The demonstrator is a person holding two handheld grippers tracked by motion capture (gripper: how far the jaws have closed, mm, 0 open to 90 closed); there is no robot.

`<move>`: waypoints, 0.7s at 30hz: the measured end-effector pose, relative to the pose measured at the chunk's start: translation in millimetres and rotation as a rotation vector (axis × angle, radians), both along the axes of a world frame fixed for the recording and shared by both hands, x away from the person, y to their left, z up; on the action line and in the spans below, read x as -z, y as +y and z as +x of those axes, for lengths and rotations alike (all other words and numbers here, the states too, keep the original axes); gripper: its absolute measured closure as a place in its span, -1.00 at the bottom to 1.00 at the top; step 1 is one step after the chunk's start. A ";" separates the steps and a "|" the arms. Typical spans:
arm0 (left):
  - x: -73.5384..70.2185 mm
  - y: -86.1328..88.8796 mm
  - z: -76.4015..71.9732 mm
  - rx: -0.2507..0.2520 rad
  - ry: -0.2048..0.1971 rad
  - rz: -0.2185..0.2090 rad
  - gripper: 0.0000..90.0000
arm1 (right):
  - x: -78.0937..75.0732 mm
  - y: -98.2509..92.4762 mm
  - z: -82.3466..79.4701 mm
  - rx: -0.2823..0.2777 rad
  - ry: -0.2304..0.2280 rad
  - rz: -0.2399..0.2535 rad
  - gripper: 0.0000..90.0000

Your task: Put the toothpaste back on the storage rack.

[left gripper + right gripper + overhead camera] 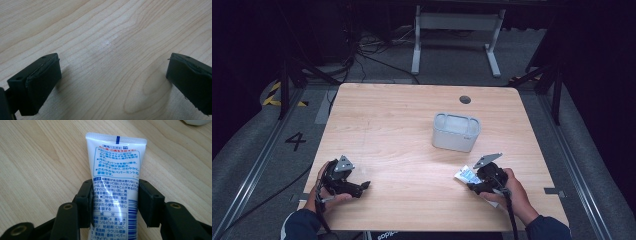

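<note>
Looking from the high view, the right gripper (474,183) is low on the worktop (402,125) over a white tube (466,175), near a grey box (455,132). The left gripper (357,186) rests well apart.

Left gripper view: its fingers (37,85) stand wide open over bare wood.

Right gripper view: the tube (116,175) lies flat between both fingers (147,202), which touch its sides and grip it; its crimped end points away.

Bright tabletop, dark surroundings, soft shadows.
</note>
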State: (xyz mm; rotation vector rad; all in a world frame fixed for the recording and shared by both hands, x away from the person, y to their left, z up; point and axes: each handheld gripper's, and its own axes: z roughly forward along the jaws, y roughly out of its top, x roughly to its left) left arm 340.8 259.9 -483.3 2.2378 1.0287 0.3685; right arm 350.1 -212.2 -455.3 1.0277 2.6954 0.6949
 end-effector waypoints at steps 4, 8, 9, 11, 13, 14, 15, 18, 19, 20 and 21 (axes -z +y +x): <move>-0.5 -0.1 0.4 0.004 0.008 0.002 -0.99 | -0.1 -1.6 0.5 0.006 0.006 0.013 0.22; -0.4 -0.3 0.6 0.004 0.009 0.000 -1.00 | -1.6 -2.3 -0.7 0.002 0.001 0.019 0.32; -0.4 -0.2 0.8 0.005 0.008 0.001 -0.99 | -1.9 -2.6 -1.1 -0.007 -0.009 0.020 0.34; -0.4 -0.3 1.0 0.007 0.008 0.000 -0.99 | -2.6 -3.1 -2.1 -0.009 -0.012 0.020 0.38; -0.3 -0.4 1.2 0.008 0.008 -0.002 -0.99 | -2.9 -3.7 -2.8 -0.013 -0.019 0.023 0.41; -0.3 -0.4 1.2 0.008 0.008 -0.002 -0.99 | -3.0 -4.1 -3.0 -0.015 -0.020 0.026 0.41; -0.1 -0.6 1.4 0.007 0.005 -0.003 -1.00 | -3.1 -4.8 -3.1 -0.017 -0.021 0.028 0.42; 0.0 -0.7 1.4 0.007 0.006 -0.005 -1.00 | -2.9 -5.8 -3.2 -0.021 -0.023 0.037 0.43; 0.0 -0.6 1.4 0.007 0.004 -0.004 -1.00 | -2.9 -6.5 -3.3 -0.021 -0.024 0.042 0.44; 0.0 -0.6 1.4 0.007 0.005 -0.005 -1.00 | -2.9 -7.3 -3.5 -0.025 -0.025 0.044 0.45; 0.1 -0.7 1.4 0.007 0.005 -0.005 -0.99 | -3.0 -8.1 -3.9 -0.026 -0.026 0.048 0.45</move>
